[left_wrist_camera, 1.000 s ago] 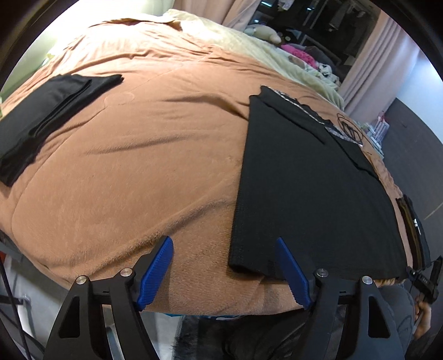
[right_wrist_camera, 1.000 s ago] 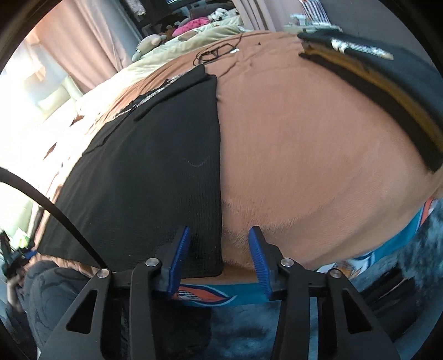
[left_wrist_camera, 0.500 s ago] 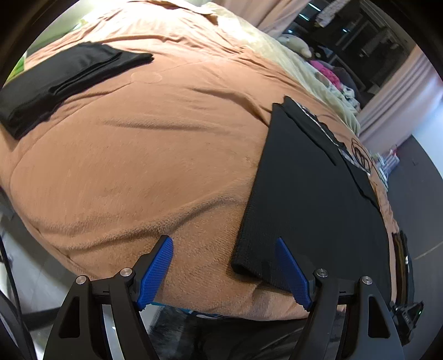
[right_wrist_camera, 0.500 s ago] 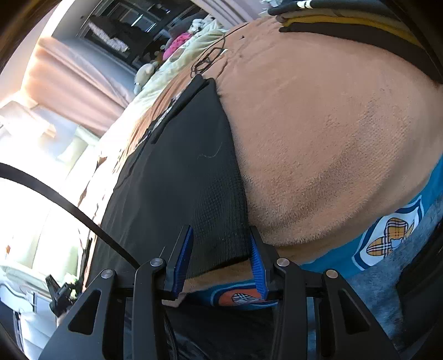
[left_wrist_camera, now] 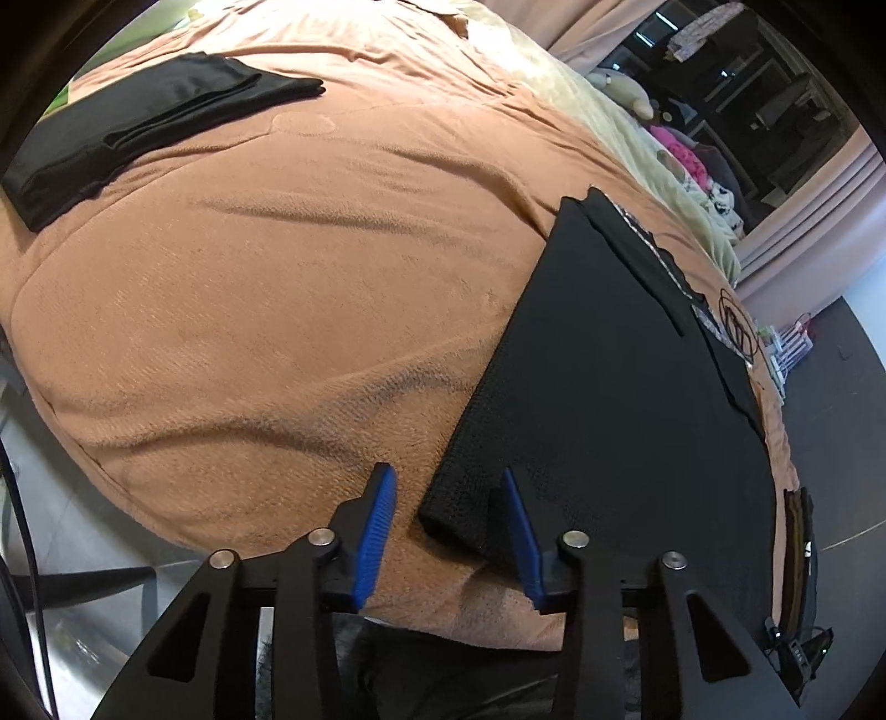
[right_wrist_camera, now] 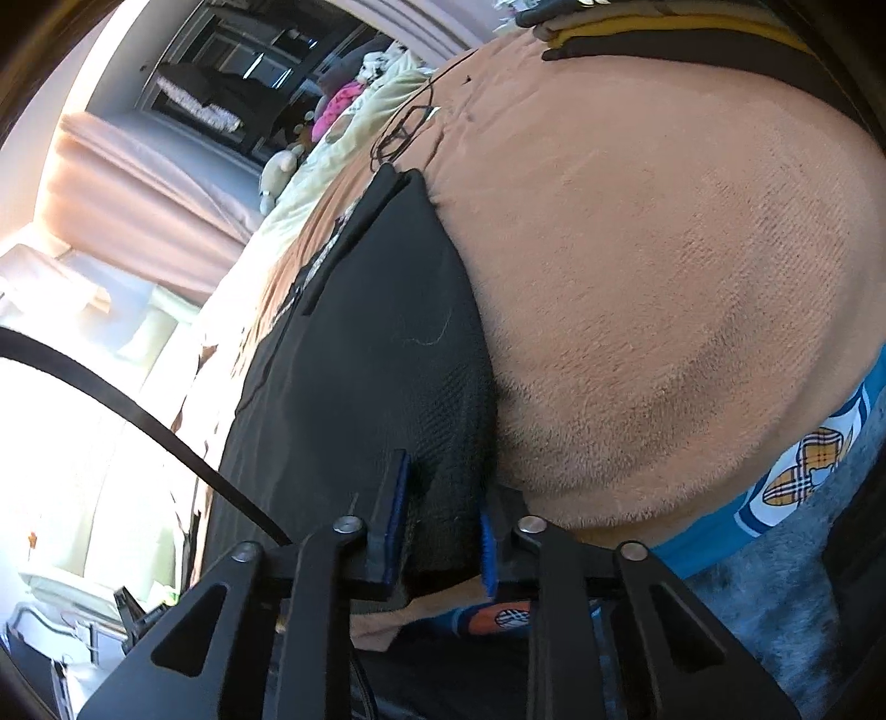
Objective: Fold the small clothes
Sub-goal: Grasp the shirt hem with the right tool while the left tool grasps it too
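Left tongs (left_wrist_camera: 446,529) closing around one black garment's (left_wrist_camera: 609,399) corner; right tongs (right_wrist_camera: 440,518) closing, pinching its other corner; one folded black piece (left_wrist_camera: 138,122) far beyond the left tongs.

hidden: black garment (right_wrist_camera: 387,343) hem behind right gripper's fingers (right_wrist_camera: 394,518) | cut off: folded stack (right_wrist_camera: 692,39)

a plain black garment (left_wrist_camera: 603,387) is lying on a peach-orange fleece blanket (left_wrist_camera: 266,288), its fabric showing a fine knit grain near the hem. a second black folded piece (left_wrist_camera: 138,127) is sitting on the same blanket. the left gripper (left_wrist_camera: 448,531) and right gripper (right_wrist_camera: 440,526) are both showing bright blue pads on black frames. a blue sheet (right_wrist_camera: 797,487) with a tan-and-orange plaid motif on white is peeking out under the blanket. a black-and-mustard striped stack (right_wrist_camera: 692,39) is resting beyond, and pale yellow bedding (left_wrist_camera: 598,127) is showing farther off.
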### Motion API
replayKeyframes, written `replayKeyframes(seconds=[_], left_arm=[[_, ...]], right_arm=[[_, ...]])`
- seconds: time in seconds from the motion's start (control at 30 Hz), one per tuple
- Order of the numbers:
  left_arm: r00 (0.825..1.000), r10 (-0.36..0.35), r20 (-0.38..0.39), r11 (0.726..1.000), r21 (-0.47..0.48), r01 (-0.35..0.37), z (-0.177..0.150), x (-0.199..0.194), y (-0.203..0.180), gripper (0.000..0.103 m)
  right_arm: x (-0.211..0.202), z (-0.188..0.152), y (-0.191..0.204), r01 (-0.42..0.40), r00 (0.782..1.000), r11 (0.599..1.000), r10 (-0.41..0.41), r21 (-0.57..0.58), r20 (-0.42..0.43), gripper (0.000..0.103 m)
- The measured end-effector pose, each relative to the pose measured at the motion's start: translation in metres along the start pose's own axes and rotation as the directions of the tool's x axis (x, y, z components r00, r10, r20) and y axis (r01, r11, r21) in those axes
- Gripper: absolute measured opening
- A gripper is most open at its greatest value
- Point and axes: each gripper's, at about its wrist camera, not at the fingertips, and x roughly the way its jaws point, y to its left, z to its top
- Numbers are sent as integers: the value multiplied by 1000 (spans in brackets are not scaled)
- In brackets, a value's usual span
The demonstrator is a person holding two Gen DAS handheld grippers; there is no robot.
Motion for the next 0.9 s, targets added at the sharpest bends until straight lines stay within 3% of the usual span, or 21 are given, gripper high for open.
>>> replayKeyframes(seconds=[0.13, 0.2, 0.27, 0.53, 0.9], left_arm=[[1000, -1, -12, 1000, 5, 1, -3, 3, -5, 29], [1000, 11, -7, 1000, 6, -11, -4, 4, -4, 13], [1000, -3, -2, 999, -32, 3, -1, 2, 4, 7], [997, -34, 66, 999, -10, 34, 4, -25, -4, 6], [980, -120, 157, 992, -12, 124, 16, -90, -6, 5]], right_arm=[[1, -1, 1, -8, 1000, 1000, 8, 11, 5, 4], [-3, -2, 1, -10, 1000, 1000, 9, 19, 14, 3], [-9, -2, 2, -13, 1000, 1000, 12, 26, 29, 3], [-32, -2, 21, -53, 996, 999, 53, 3, 68, 2], [-61, -13, 52, -104, 990, 994, 106, -25, 94, 2]])
